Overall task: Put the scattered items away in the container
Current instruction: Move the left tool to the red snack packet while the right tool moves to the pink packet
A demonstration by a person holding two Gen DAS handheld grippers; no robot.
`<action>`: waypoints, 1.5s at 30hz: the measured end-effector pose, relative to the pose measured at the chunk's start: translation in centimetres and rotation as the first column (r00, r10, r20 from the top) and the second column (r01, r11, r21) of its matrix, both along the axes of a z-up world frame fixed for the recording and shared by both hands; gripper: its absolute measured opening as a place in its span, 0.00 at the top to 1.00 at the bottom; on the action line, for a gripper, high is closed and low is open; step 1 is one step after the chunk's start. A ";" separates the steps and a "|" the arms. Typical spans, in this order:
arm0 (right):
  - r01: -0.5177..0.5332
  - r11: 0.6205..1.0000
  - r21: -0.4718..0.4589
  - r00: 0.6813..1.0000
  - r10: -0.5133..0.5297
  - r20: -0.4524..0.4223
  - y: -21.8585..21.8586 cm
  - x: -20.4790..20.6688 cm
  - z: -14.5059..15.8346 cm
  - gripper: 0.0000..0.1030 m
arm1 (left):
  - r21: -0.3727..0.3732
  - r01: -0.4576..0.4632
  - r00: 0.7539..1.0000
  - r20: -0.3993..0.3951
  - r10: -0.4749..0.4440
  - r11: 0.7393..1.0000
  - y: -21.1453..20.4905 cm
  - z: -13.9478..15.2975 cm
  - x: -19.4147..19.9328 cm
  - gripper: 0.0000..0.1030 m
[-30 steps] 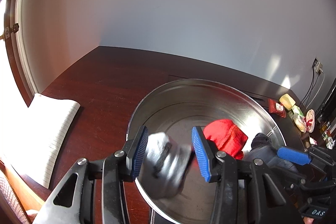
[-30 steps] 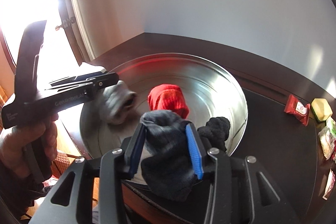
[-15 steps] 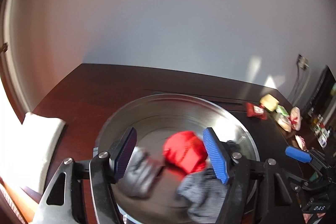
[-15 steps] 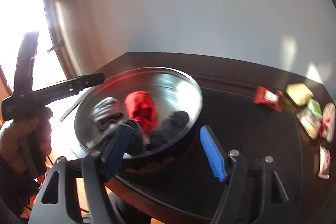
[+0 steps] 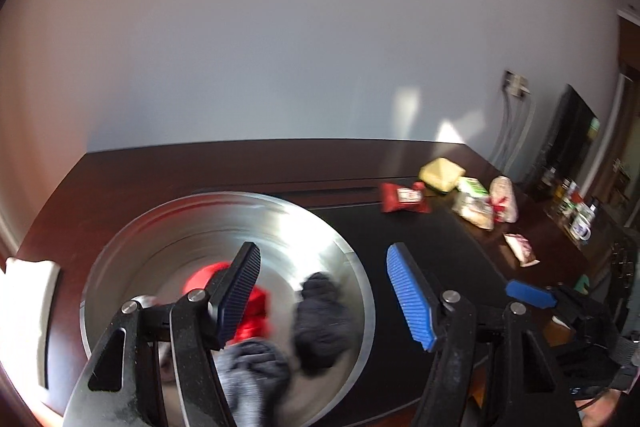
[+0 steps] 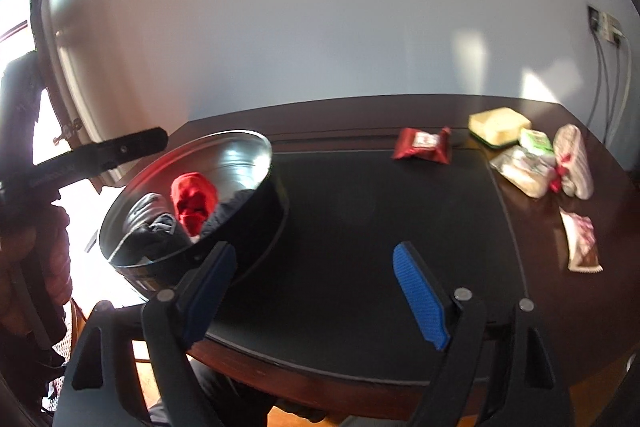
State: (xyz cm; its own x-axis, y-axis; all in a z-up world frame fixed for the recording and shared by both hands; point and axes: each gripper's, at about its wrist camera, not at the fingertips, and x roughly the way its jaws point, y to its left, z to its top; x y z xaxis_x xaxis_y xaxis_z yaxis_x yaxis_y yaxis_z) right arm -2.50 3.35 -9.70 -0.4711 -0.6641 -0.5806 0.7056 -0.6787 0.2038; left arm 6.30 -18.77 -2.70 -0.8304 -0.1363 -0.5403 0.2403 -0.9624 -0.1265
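Both grippers stand open with nothing between their pads. Left gripper (image 5: 328, 299) hangs over the right side of the round metal tin (image 5: 224, 211), its jaws apart and holding nothing; they opened within the last second and have since held that width. Right gripper (image 6: 316, 295) hovers above the black mat (image 6: 360, 227) just right of the tin, and its jaws have just been opening wider, also around nothing. Inside the tin lie 4 balled socks: a red sock (image 5: 248, 311), a black sock (image 5: 320, 323), a dark grey sock (image 5: 252, 375) at the near wall, and a pale grey sock (image 6: 146, 209) seen from the right wrist view. The tin sits on the left part of a dark wooden table (image 6: 560, 307), partly on the mat. Well apart from it, at the table's far right, lie a red snack packet (image 6: 424, 145), a yellow sponge (image 6: 498, 123), and several pale wrapped snacks (image 6: 536, 163). A folded white cloth (image 5: 24, 307) rests at the table's left edge.
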 end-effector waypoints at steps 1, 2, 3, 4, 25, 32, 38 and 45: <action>0.015 1.000 -0.003 1.000 -0.015 0.002 0.6 -0.2 -0.2 0.19 | -0.007 0.023 1.000 -0.005 -0.023 1.000 0.8 0.2 -0.3 0.34; 0.030 1.000 -0.004 1.000 -0.030 0.004 1.3 -0.3 -0.3 0.18 | -0.015 0.043 0.999 -0.005 -0.044 0.999 1.6 0.4 -0.6 0.34; 0.048 0.999 -0.006 0.999 -0.048 0.008 2.0 -0.5 -0.5 0.17 | -0.016 0.058 0.998 -0.005 -0.058 0.998 2.2 0.4 -0.9 0.34; 0.066 0.998 -0.008 0.998 -0.066 0.014 2.8 -0.6 -0.6 0.17 | -0.017 0.072 0.997 -0.004 -0.072 0.997 2.8 0.3 -1.3 0.34; 0.317 0.947 -0.055 0.944 -0.310 0.111 14.5 -4.0 -3.5 0.15 | -0.047 0.161 0.984 0.088 -0.157 0.986 11.5 -2.2 -13.9 0.23; 0.362 0.930 -0.070 0.927 -0.350 0.134 17.3 -4.4 -4.0 0.11 | -0.005 0.084 0.988 0.134 -0.082 0.996 11.7 -4.1 -20.2 0.23; 0.382 0.921 -0.075 0.916 -0.366 0.166 18.7 -5.4 -4.8 0.11 | -0.067 0.029 0.975 0.221 -0.013 0.997 11.5 -6.5 -25.2 0.23; 0.384 0.920 -0.081 0.913 -0.366 0.181 19.5 -6.0 -5.4 0.11 | -0.121 0.004 0.959 0.281 0.030 0.993 10.9 -9.0 -28.3 0.23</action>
